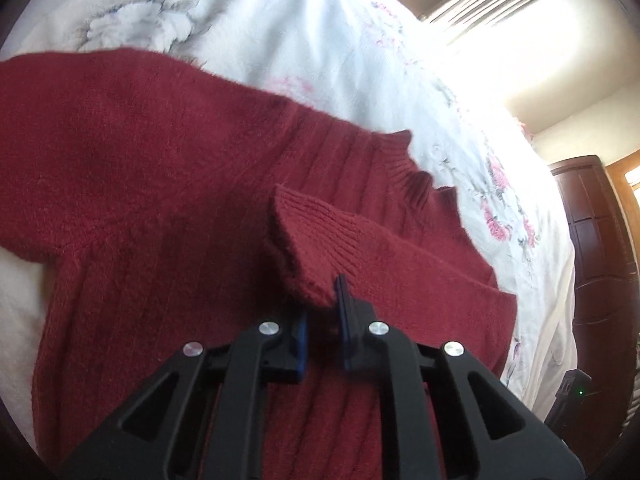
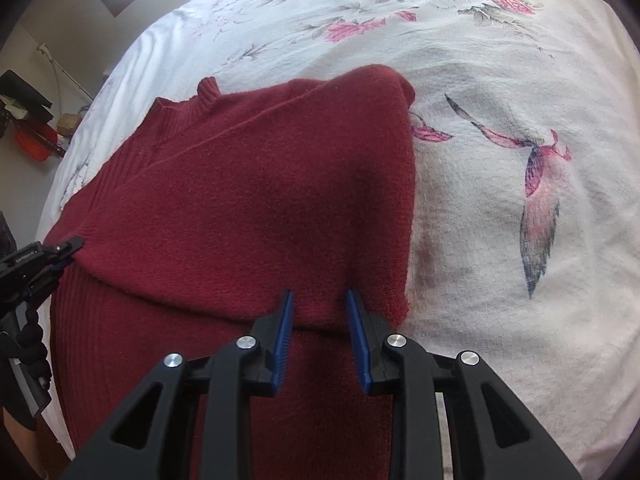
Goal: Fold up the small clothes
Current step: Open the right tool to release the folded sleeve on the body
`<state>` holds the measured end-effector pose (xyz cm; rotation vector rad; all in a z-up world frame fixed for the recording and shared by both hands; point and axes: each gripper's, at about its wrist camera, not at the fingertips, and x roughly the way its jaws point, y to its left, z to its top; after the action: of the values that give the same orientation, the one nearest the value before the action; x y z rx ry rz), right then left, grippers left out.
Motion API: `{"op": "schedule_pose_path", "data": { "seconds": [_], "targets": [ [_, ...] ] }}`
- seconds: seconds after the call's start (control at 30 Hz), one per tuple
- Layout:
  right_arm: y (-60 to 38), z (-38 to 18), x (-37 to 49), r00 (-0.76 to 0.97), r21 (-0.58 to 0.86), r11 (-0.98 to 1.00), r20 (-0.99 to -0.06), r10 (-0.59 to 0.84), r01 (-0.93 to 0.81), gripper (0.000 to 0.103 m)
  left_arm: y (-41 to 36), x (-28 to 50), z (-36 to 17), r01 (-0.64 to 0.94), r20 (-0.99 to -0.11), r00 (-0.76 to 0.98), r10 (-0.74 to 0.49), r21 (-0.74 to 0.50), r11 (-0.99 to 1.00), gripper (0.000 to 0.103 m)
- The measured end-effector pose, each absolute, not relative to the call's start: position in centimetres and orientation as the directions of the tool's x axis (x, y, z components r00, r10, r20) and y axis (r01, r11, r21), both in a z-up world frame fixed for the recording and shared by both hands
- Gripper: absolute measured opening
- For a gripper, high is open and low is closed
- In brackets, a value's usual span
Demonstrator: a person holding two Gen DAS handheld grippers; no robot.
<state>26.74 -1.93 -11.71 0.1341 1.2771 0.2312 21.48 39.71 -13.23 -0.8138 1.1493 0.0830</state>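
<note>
Sleeve-folding stage here: the left gripper (image 1: 323,316) has the ribbed cuff (image 1: 310,236) pinched over the red knit sweater (image 2: 248,184) spread on the floral bedsheet (image 2: 480,200), the right gripper (image 2: 319,312) hovers agape and empty, and next that cuff needs laying flat across the body.

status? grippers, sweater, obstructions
Left gripper shut on sleeve cuff. Right gripper open over red sweater on bedspread. Nothing in the way.

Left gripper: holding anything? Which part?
Yes. The left gripper is shut on the red sweater, pinching the ribbed sleeve cuff at its edge. The right gripper is open and holds nothing.
</note>
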Motion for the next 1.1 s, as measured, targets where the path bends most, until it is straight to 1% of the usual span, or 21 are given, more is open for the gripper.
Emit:
{"op": "schedule_pose_path", "data": {
  "seconds": [0.07, 0.1, 0.13, 0.17, 0.2, 0.23, 0.27, 0.3, 0.33, 0.4, 0.5, 0.73, 0.8, 0.93, 1.1],
  "targets": [
    [-1.7, -11.6, 26.8, 0.265, 0.215, 0.971, -0.935, 0.235, -0.102, 0.028, 40.8, 20.7, -13.6, -0.444, -0.800, 0.461, -0.383, -0.582, 0.681, 0.019],
    [-1.5, -11.5, 26.9, 0.262, 0.206, 0.972, -0.938, 0.228, -0.108, 0.027, 41.2, 20.2, -13.1, -0.435, -0.796, 0.471, -0.379, -0.584, 0.686, 0.025],
    [-1.3, -11.3, 26.9, 0.260, 0.198, 0.973, -0.940, 0.222, -0.114, 0.028, 41.5, 19.6, -12.3, -0.420, -0.797, 0.484, -0.363, -0.575, 0.702, 0.028],
    [-1.1, -10.9, 26.8, 0.258, 0.193, 0.974, -0.941, 0.219, -0.121, 0.028, 41.8, 19.2, -11.3, -0.402, -0.800, 0.493, -0.341, -0.558, 0.727, 0.034],
    [-0.8, -10.5, 26.7, 0.259, 0.192, 0.973, -0.941, 0.220, -0.129, 0.030, 42.4, 18.5, -10.4, -0.381, -0.803, 0.501, -0.322, -0.539, 0.751, 0.042],
    [-0.5, -9.8, 26.5, 0.264, 0.196, 0.971, -0.937, 0.227, -0.139, 0.035, 43.0, 17.8, -9.7, -0.372, -0.812, 0.503, -0.296, -0.512, 0.774, 0.048],
    [-0.1, -9.2, 26.2, 0.271, 0.200, 0.968, -0.933, 0.236, -0.153, 0.037, 44.0, 16.8, -9.1, -0.374, -0.822, 0.506, -0.263, -0.483, 0.792, 0.059],
    [0.4, -8.7, 25.9, 0.276, 0.201, 0.965, -0.930, 0.243, -0.170, 0.040, 45.0, 15.7, -8.7, -0.380, -0.826, 0.513, -0.233, -0.462, 0.802, 0.063],
    [1.0, -8.3, 25.6, 0.276, 0.197, 0.962, -0.929, 0.245, -0.190, 0.044, 46.2, 14.7, -8.3, -0.388, -0.830, 0.517, -0.210, -0.446, 0.807, 0.063],
    [2.4, -8.0, 25.1, 0.270, 0.188, 0.957, -0.931, 0.245, -0.222, 0.045, 49.2, 12.6, -8.2, -0.438, -0.850, 0.506, -0.148, -0.401, 0.805, 0.071],
    [4.5, -7.9, 24.9, 0.256, 0.203, 0.947, -0.929, 0.266, -0.250, 0.045, 53.9, 9.7, -8.4, -0.531, -0.870, 0.488, -0.073, -0.363, 0.766, 0.071],
    [7.8, -9.0, 25.5, 0.227, 0.216, 0.942, -0.934, 0.276, -0.256, 0.046, 64.1, 4.6, -10.7, -0.705, -0.867, 0.498, -0.020, -0.419, 0.573, 0.070],
    [8.2, -9.5, 25.7, 0.222, 0.210, 0.947, -0.938, 0.266, -0.245, 0.046, 66.0, 3.9, -11.2, -0.719, -0.847, 0.531, -0.023, -0.465, 0.516, 0.068],
    [8.2, -10.4, 26.2, 0.220, 0.208, 0.952, -0.941, 0.257, -0.224, 0.046, 68.9, 3.6, -11.9, -0.723, -0.810, 0.586, -0.030, -0.539, 0.431, 0.068],
    [8.0, -11.2, 26.6, 0.218, 0.211, 0.956, -0.942, 0.255, -0.205, 0.046, 71.1, 3.5, -12.2, -0.726, -0.793, 0.609, -0.009, -0.562, 0.397, 0.068]
  ]
}}
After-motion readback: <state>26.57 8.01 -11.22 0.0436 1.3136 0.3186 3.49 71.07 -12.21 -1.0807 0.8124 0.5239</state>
